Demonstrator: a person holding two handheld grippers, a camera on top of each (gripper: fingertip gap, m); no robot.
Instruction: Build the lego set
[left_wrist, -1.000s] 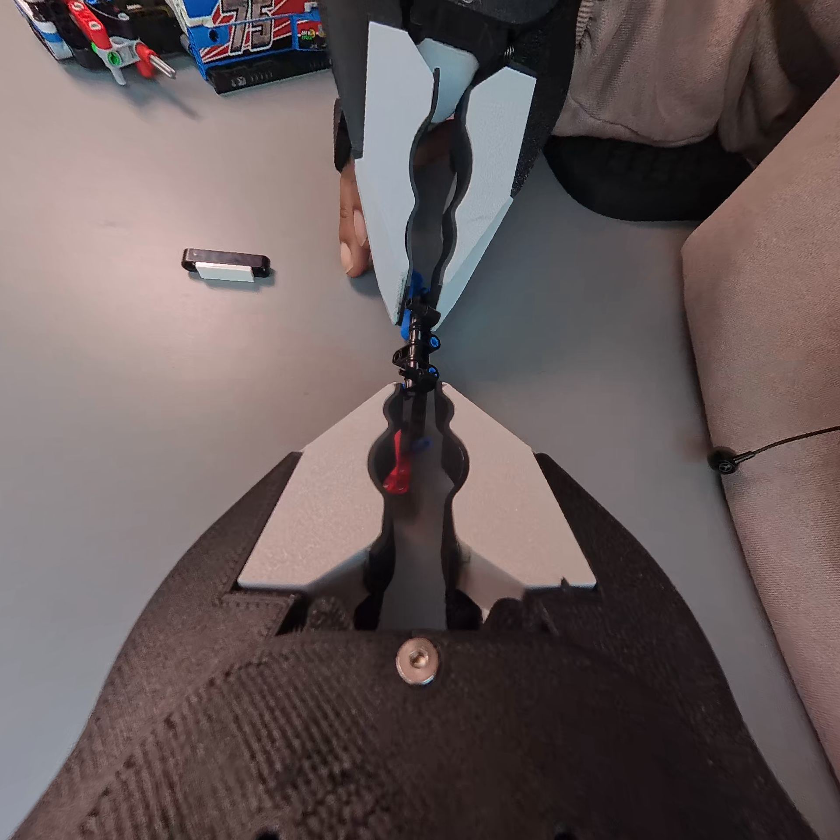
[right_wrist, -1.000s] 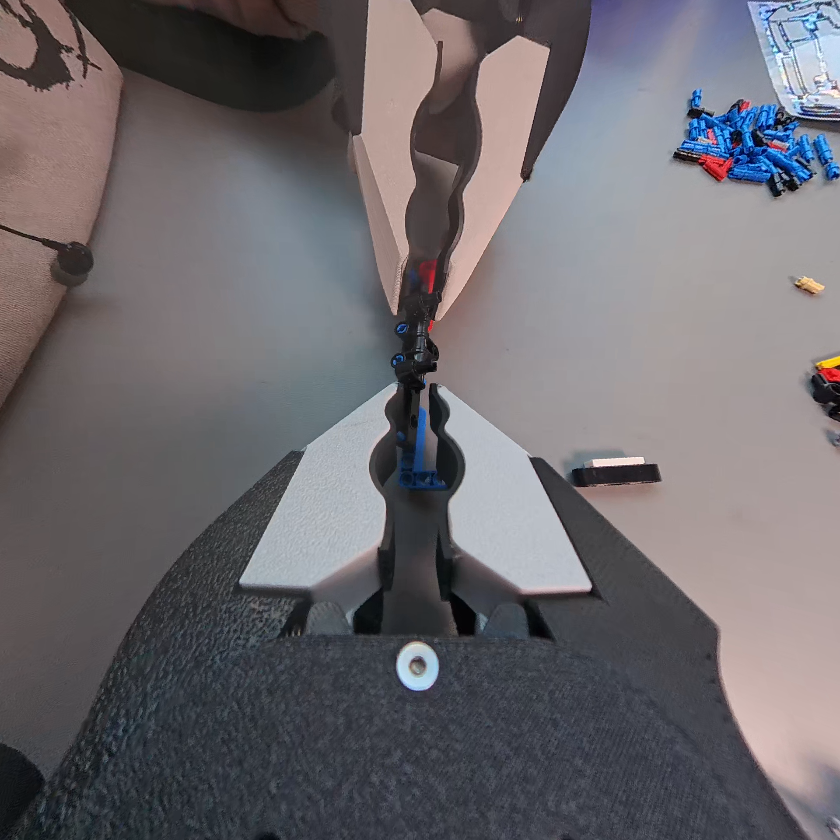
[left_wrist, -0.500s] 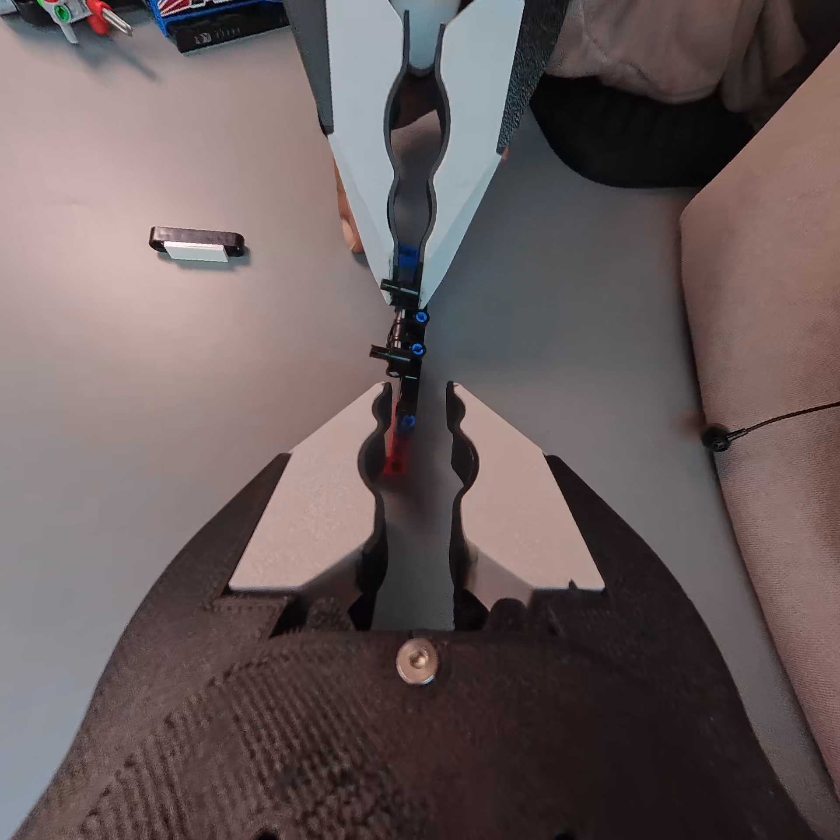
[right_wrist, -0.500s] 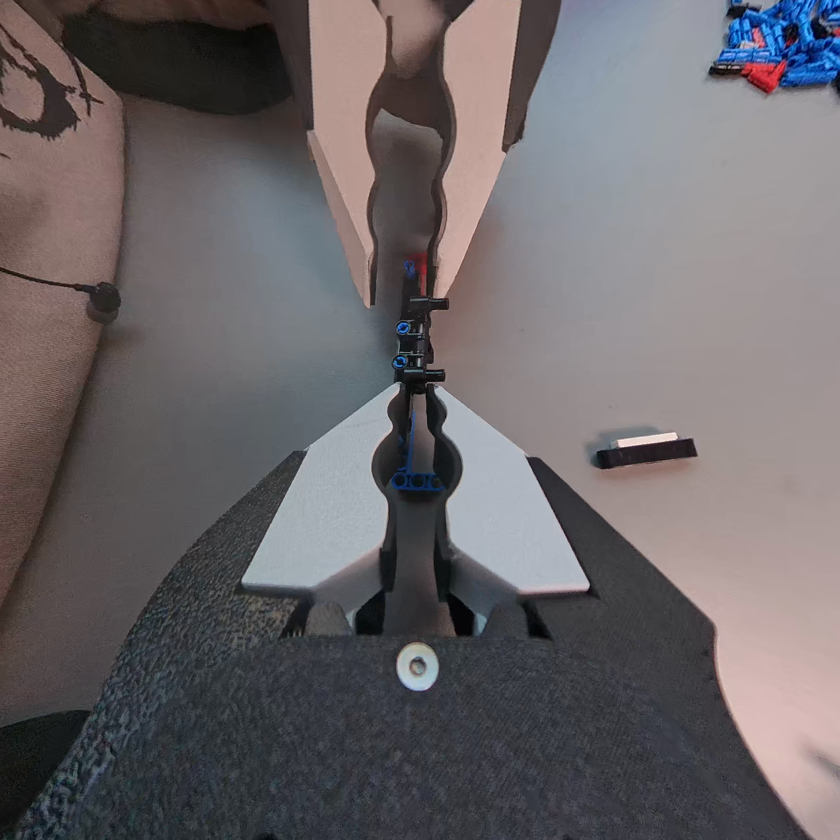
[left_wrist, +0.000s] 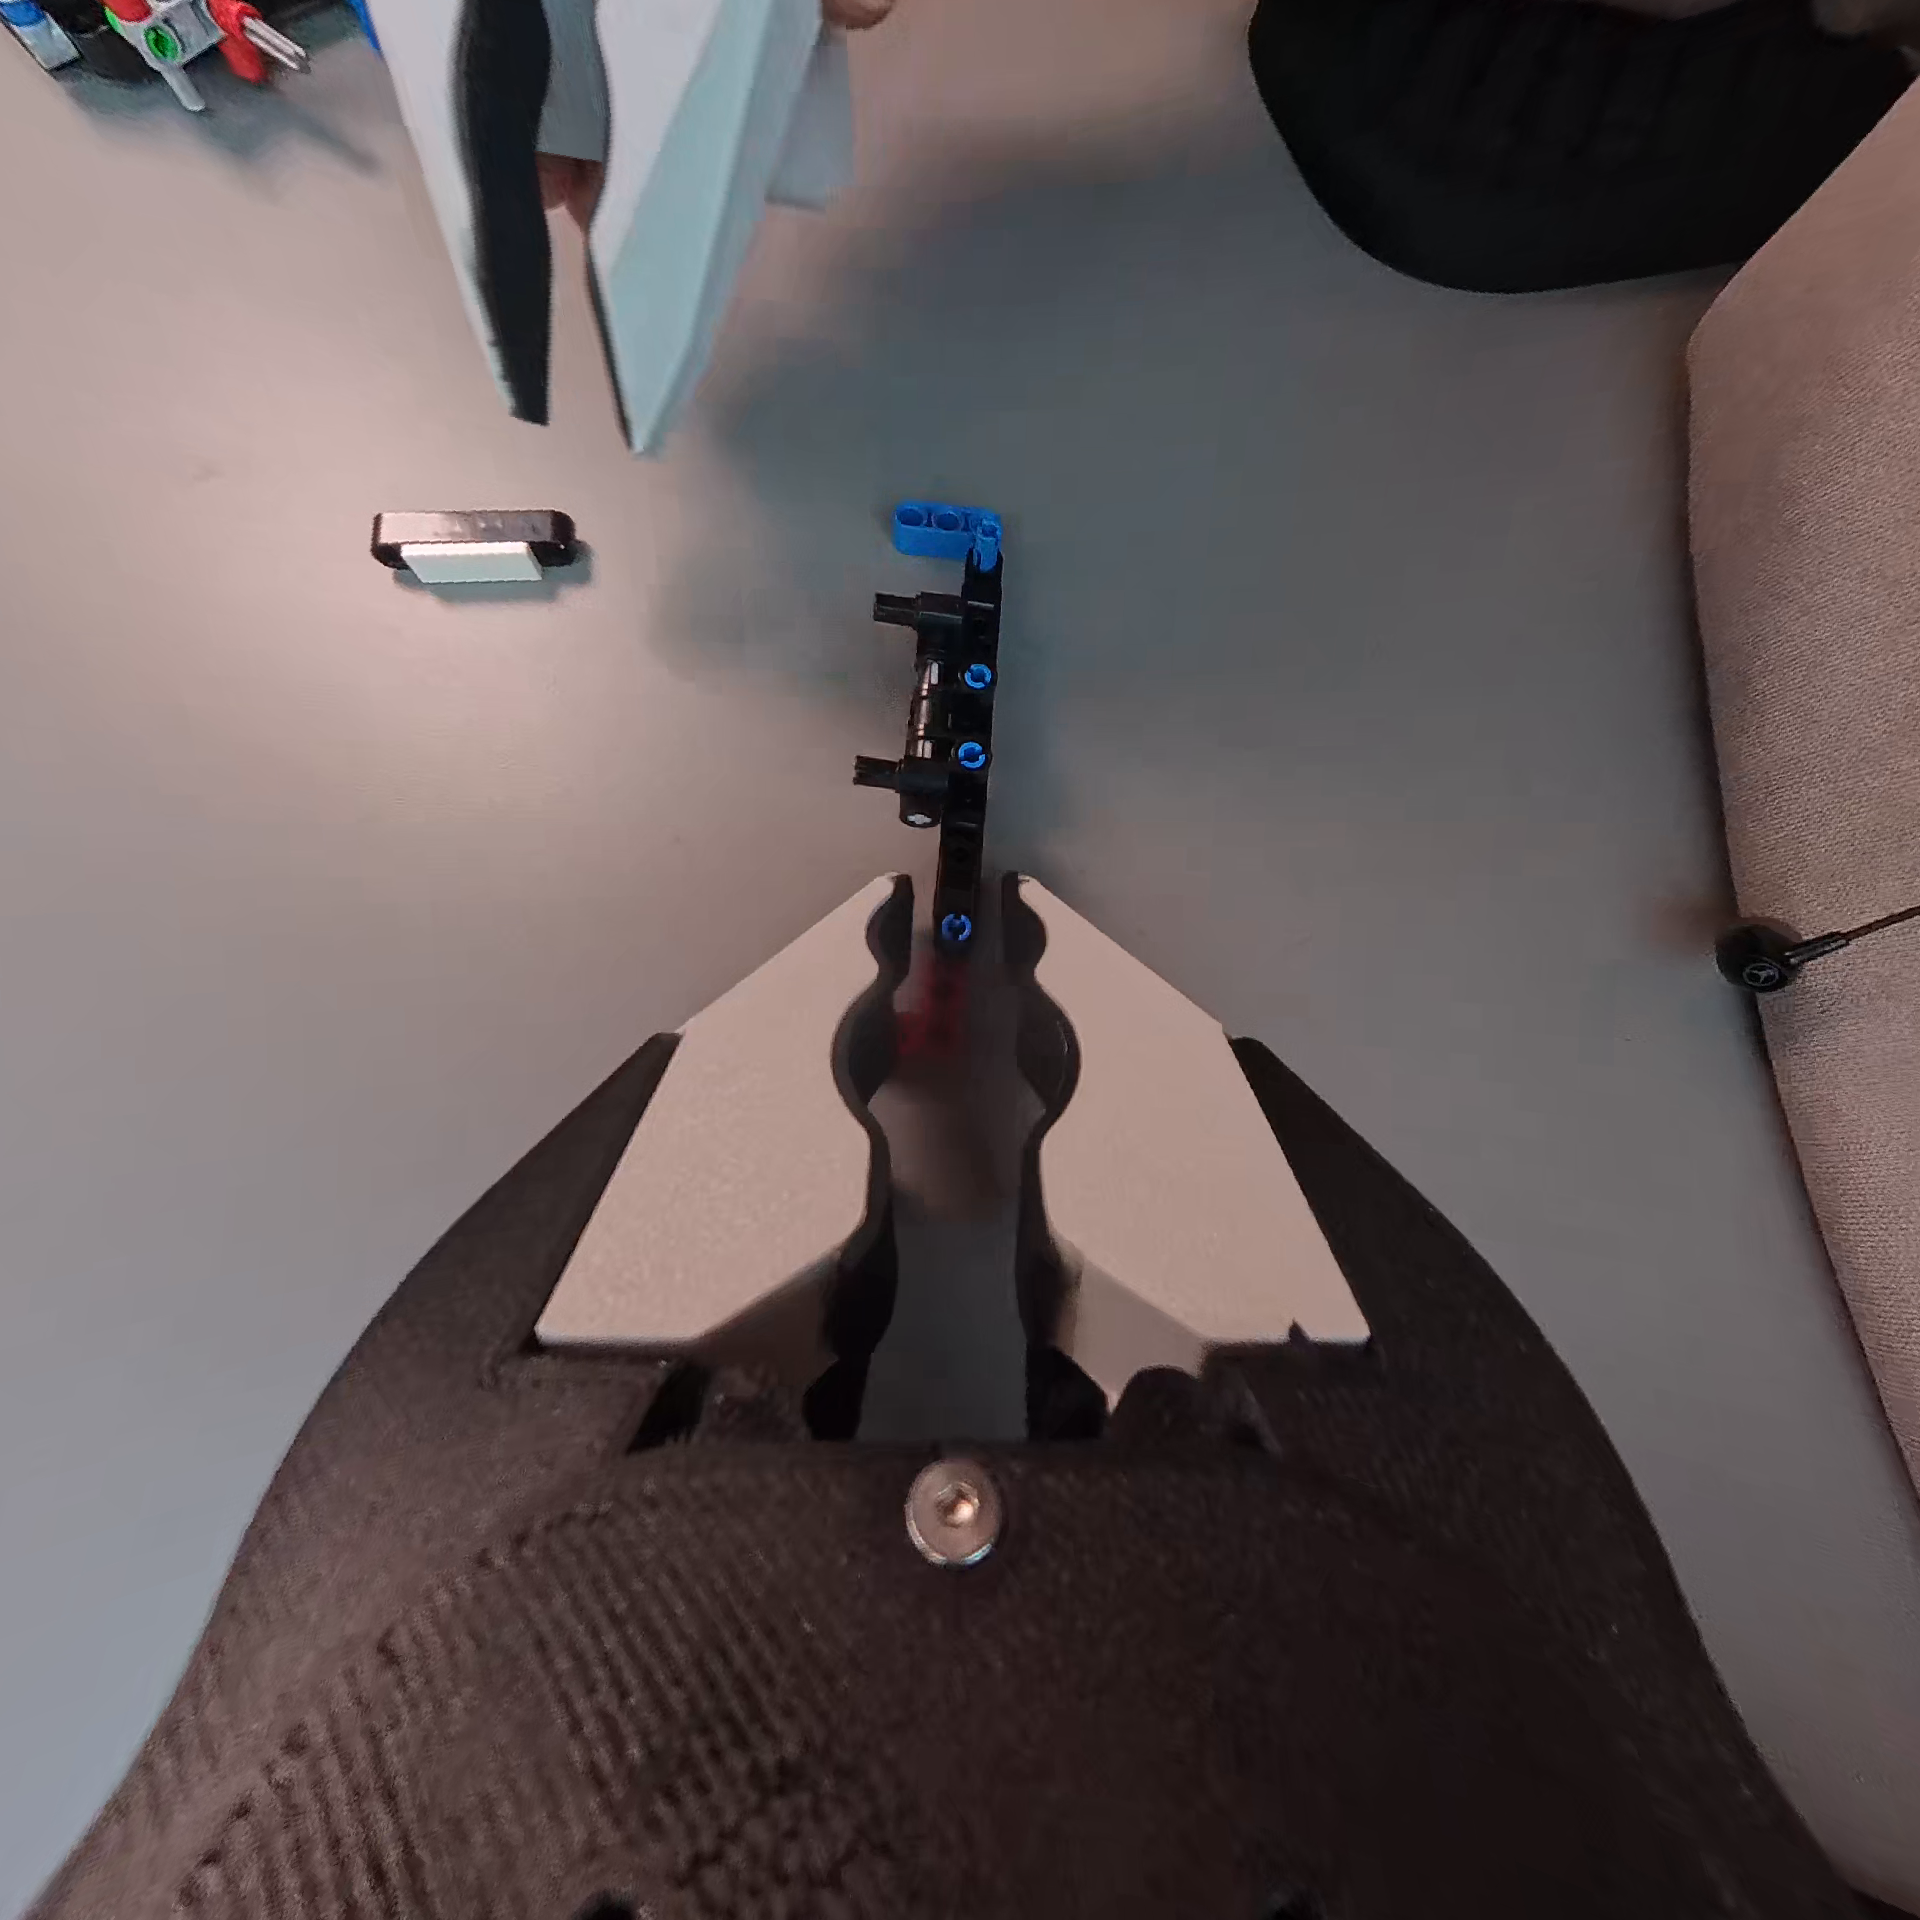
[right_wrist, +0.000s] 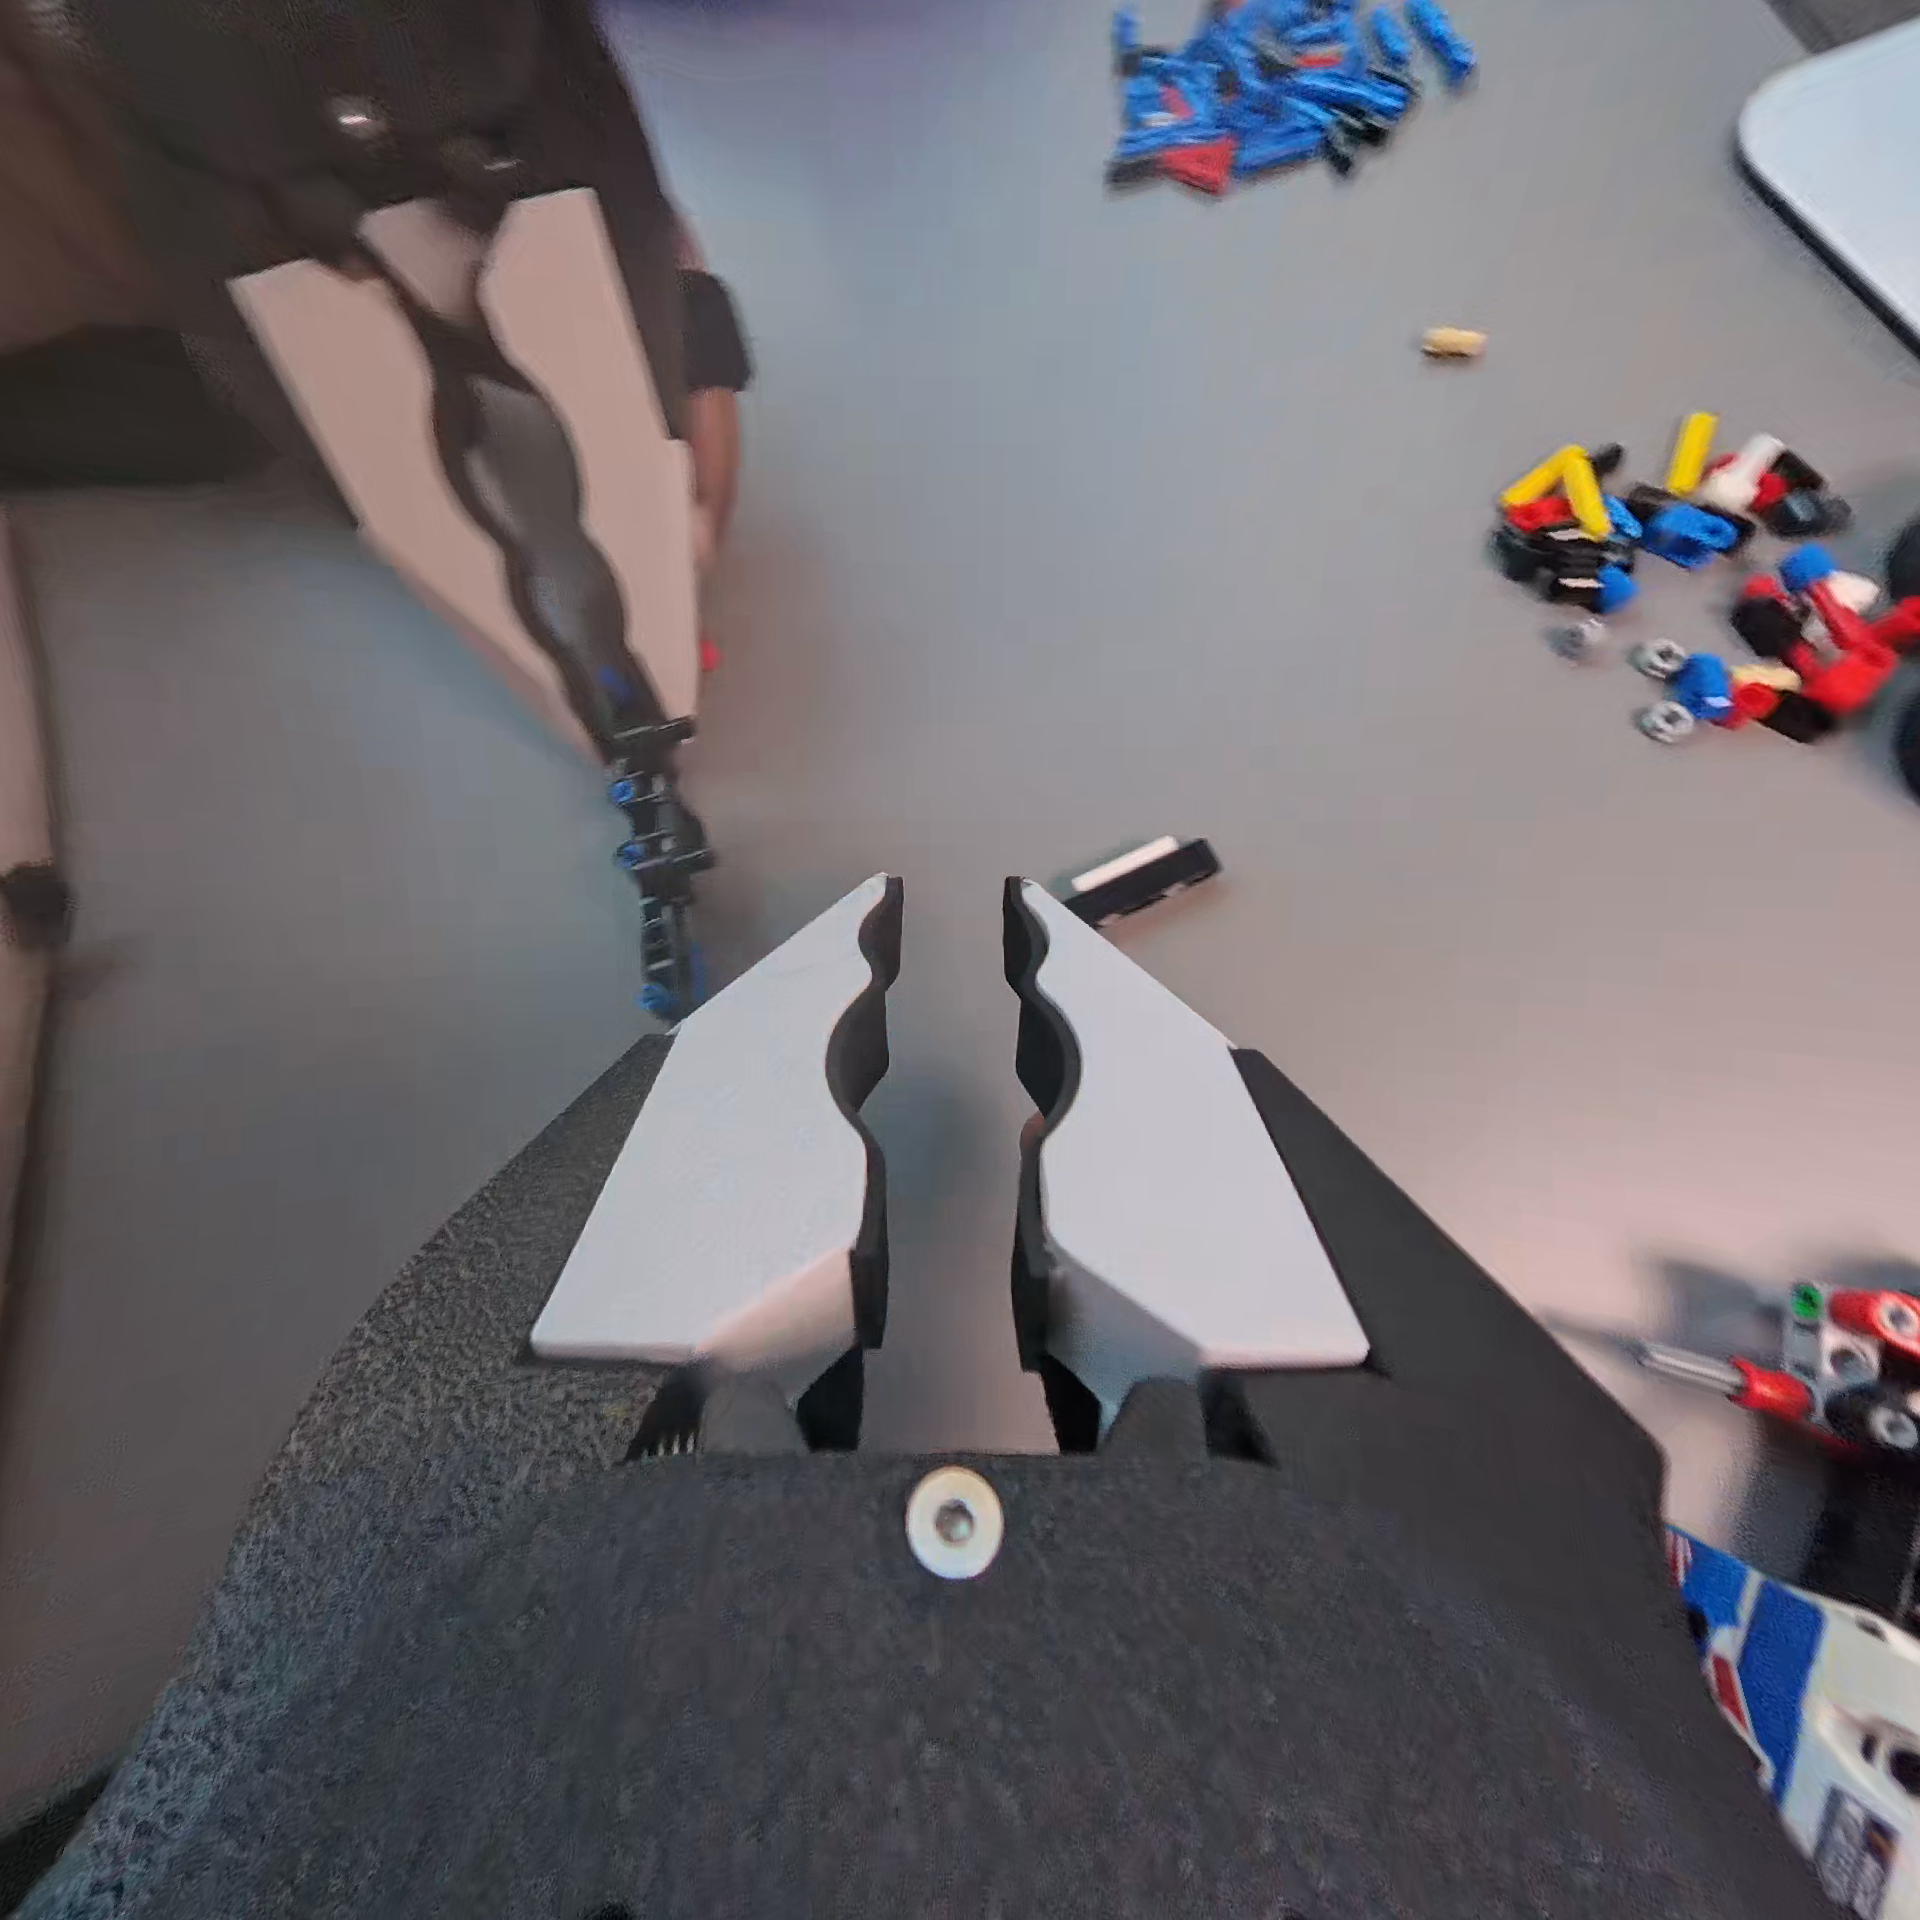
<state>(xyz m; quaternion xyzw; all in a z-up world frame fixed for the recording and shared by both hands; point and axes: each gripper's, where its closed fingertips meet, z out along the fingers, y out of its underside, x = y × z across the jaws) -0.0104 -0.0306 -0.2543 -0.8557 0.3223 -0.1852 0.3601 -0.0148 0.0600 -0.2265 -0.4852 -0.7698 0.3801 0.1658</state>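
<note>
The left tongs (left_wrist: 956, 894) gripped the near end of a black lego beam assembly (left_wrist: 961, 727), its blue end piece (left_wrist: 940, 528) pointing away above the grey surface (left_wrist: 1351, 623). The right tongs (right_wrist: 953, 894) stood slightly parted and empty, off to one side. A small black-and-white piece (left_wrist: 473, 538) lay nearby; piles of loose bricks (right_wrist: 1704, 561) sat farther off.

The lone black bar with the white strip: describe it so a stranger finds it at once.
Start at the grey table. Left of the left gripper and the black beam assembly it holds, a short black bar with a white strip lies flat and alone, not in any pile.
</note>
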